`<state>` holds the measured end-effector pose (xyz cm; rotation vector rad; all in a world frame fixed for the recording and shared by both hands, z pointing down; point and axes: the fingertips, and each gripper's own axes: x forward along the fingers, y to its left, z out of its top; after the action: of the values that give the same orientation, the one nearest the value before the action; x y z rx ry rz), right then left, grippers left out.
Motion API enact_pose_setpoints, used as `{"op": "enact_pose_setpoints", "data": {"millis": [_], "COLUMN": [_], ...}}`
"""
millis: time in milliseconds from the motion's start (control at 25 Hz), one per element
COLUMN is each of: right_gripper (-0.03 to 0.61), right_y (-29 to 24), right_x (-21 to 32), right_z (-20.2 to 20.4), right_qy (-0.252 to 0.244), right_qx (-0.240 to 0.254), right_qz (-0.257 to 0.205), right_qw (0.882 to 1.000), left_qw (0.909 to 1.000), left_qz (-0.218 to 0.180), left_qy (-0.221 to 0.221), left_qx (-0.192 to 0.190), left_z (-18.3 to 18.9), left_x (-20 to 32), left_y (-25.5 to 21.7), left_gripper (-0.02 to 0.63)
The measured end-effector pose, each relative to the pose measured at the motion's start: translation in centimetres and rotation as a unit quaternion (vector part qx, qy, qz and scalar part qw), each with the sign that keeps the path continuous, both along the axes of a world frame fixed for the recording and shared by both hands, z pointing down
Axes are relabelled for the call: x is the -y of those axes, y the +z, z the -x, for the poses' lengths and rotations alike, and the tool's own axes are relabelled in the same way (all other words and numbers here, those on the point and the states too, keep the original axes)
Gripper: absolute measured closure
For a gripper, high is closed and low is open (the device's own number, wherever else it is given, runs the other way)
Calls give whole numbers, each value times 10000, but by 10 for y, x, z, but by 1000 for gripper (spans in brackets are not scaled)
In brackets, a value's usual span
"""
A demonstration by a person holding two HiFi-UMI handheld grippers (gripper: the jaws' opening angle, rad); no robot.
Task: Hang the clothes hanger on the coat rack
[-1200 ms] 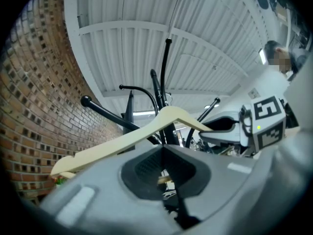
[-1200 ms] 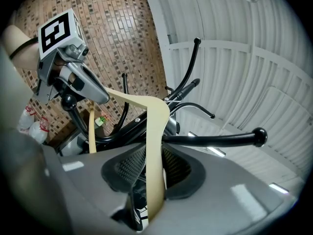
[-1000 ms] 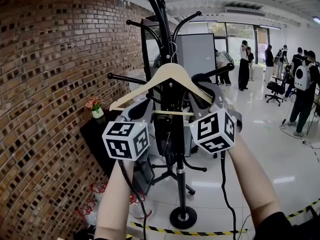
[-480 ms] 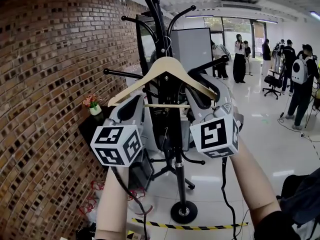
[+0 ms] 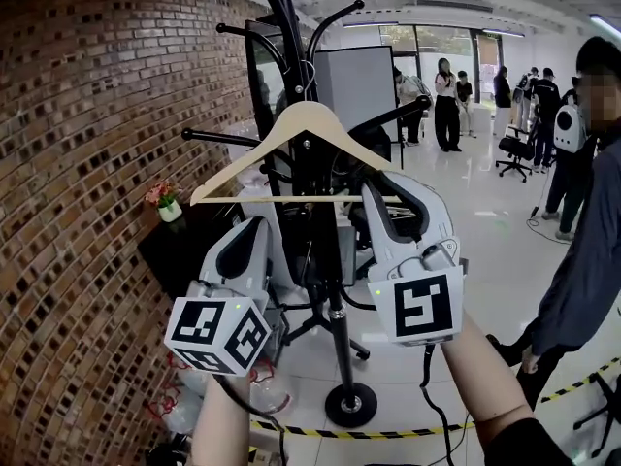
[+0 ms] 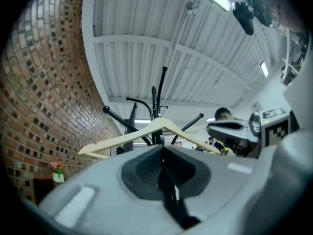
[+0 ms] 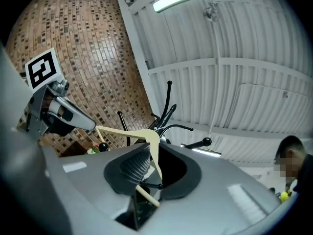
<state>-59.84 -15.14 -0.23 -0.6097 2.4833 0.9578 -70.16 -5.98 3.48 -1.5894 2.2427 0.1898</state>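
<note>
A: Gripper status?
B: Nearest first. Left gripper [image 6: 162, 151], lower left of the head view: jaws together, nothing in them. Right gripper [image 7: 153, 155], lower centre-right: jaws closing, with a gap left between them. The right tip of the hanger [image 5: 309, 124] shows in that gap, but I see no pad pressing on it (so I read it as not gripped).
A: Where's the hanger?
B: Centre of the head view, level, just beyond both grippers, in front of the coat rack [image 5: 336, 299] pole. Its wire hook runs up among the rack's upper arms; I can't tell which one carries it. Looks hung to me.
A: And if it needs a re-seat?
B: Pale wood, so I'd guess light, stiff and smooth enough to slip. It would likely swing on the hook. I'd take a shoulder arm near its outer end, not the thin crossbar. Behind all that: brick wall [image 5: 87, 163] at left, people [image 5: 448, 105] far back at upper right.
</note>
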Motion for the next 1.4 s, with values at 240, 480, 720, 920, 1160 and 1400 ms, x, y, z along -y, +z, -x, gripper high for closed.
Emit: {"op": "enact_pose_setpoints", "data": {"millis": [240,480,720,920,1160,1400], "right_gripper": [558,571,572,572,572,572], "right_y": [35,85,131,181,238,272], "right_x": [2,2,9,9,5,10], "right_z": [-11,-16,-9,2,14,17], "right_qy": [-213,-318,-320,-393,-631,-833], "right_qx": [11,-188,-561,-1017,-1464,-1806], "right_qz": [506,1042,1370,1581,1870,2344], "right_qw": [9985,9939,9885,9814,9693,9516], "left_qw": [9996,9982,9973,9947,9899,9879], "left_qz": [10,115,268,664,924,1036], "left_qy": [-122,-339,-267,-236,-272,-323], "left_qx": [-265,-486,-633,-754,-1043,-1107], "left_z": [-8,-8,-7,-8,-5,-8], "left_x": [-5,-5,10,22,39,48], "left_y": [28,68,119,178,227,240], "left_gripper": [609,609,609,609,609,609]}}
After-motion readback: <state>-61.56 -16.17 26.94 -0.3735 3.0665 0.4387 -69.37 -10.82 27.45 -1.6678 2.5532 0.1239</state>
